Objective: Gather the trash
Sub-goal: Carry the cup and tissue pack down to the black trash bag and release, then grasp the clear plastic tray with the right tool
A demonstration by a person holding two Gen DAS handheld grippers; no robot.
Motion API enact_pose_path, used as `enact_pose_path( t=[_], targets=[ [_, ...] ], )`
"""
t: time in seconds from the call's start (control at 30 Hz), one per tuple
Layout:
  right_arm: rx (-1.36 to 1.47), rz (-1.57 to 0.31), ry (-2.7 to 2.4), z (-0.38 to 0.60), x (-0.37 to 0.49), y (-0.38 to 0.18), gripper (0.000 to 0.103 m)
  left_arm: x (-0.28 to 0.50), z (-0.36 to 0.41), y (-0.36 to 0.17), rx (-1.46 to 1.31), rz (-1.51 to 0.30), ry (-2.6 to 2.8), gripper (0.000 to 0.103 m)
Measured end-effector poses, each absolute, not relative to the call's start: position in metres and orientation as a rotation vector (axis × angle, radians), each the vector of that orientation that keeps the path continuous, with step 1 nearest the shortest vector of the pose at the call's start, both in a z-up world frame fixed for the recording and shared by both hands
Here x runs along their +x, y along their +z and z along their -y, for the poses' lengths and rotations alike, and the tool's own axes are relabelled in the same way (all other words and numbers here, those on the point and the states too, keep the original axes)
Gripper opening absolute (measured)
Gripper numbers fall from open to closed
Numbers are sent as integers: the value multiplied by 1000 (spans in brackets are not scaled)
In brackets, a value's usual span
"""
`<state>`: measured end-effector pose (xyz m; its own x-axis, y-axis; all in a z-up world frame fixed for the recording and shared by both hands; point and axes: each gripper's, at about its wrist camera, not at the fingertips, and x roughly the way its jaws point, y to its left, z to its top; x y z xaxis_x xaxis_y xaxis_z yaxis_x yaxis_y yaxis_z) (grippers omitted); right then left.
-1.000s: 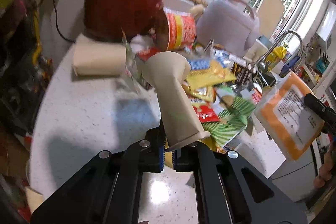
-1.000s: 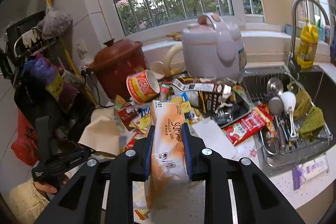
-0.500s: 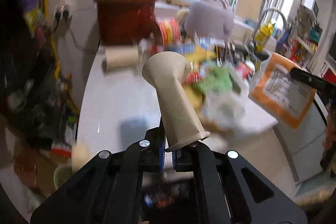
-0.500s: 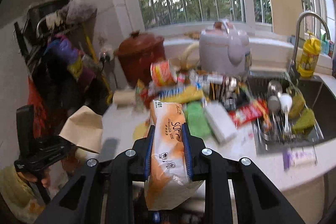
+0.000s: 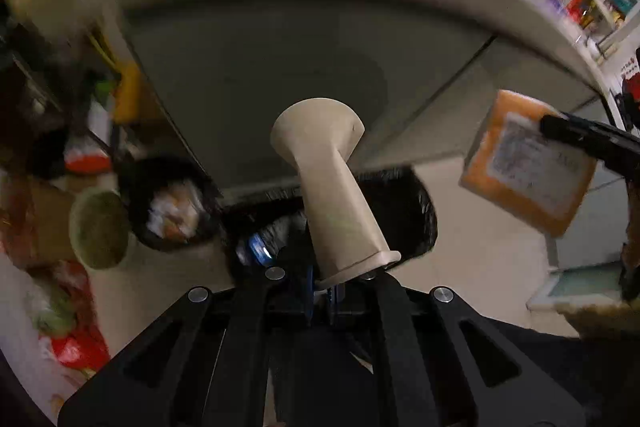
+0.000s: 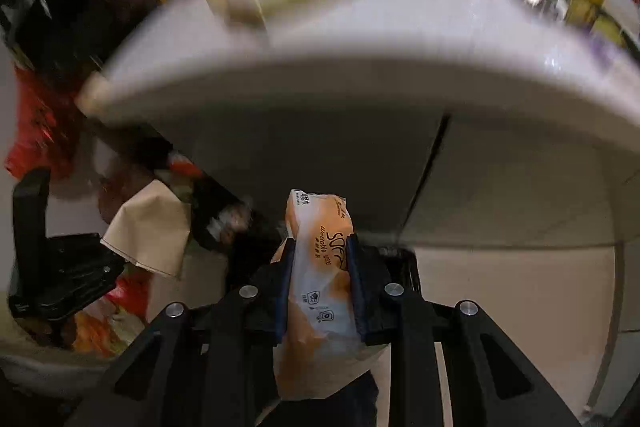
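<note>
Left gripper [image 5: 320,291] clamped on flattened paper cup [image 5: 334,187], right gripper [image 6: 320,283] clamped on tissue pack [image 6: 320,267], both above black-lined bins [image 5: 408,215] holding blurred rubbish, below the counter edge [image 6: 360,75]

Tabletop edge [image 6: 360,75]: overhangs the upper frame, blocks upward passage. Cabinet door [image 5: 260,79]: closes off the centre behind. Black-lined bin [image 5: 404,211]: mouth open at centre, partly screened by the held cup [image 5: 336,195]. Second bin [image 5: 168,203], bags [image 5: 76,343]: crowd lower left. Floor [image 6: 500,307]: bare at lower right.
</note>
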<state>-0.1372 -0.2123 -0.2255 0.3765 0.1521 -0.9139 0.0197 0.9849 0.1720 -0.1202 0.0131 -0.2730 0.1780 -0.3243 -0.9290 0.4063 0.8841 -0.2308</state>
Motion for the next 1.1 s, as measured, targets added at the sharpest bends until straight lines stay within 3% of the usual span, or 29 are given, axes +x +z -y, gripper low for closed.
enact_pose_path(
  t=[0.07,0.13,0.2,0.23,0.27,0.33,0.47,0.53,0.6,0.67,0.7,0.87,1.1],
  targets=[
    [150,-1226,73,208,-133,-267,25,-120,-7,-307,106,-1319,-528,4],
    [131,-1239,64,205,-130,-296,32,-115,-2,-339,123,-1363,-500,14],
    [111,-1259,51,204,-128,-312,41,-112,-6,-353,88,-1382,-467,72],
    [94,-1252,38,205,-127,-316,54,-112,-5,-355,83,-1372,-456,78],
    [86,-1245,28,205,-126,-316,64,-112,-6,-357,75,-1373,-459,78],
    [84,-1232,6,208,-124,-312,71,-109,-3,-355,82,-1381,-460,78],
    [57,-1201,-1,216,-125,-283,72,-109,-3,-333,149,-1345,-426,81],
    [47,-1151,9,222,-127,-248,72,-105,-9,-302,154,-1300,-409,82],
    [64,-1061,47,229,-130,-191,74,-102,-16,-259,154,-1226,-400,89],
    [93,-943,78,233,-131,-139,96,-100,-20,-205,147,-1124,-407,89],
    [102,-864,90,233,-131,-113,98,-98,-22,-189,145,-1085,-412,89],
    [81,-645,113,222,-97,-57,98,-77,-21,-117,105,-906,-376,94],
    [65,-708,119,201,-25,-78,98,-56,-26,-95,85,-839,-292,94]
  ],
)
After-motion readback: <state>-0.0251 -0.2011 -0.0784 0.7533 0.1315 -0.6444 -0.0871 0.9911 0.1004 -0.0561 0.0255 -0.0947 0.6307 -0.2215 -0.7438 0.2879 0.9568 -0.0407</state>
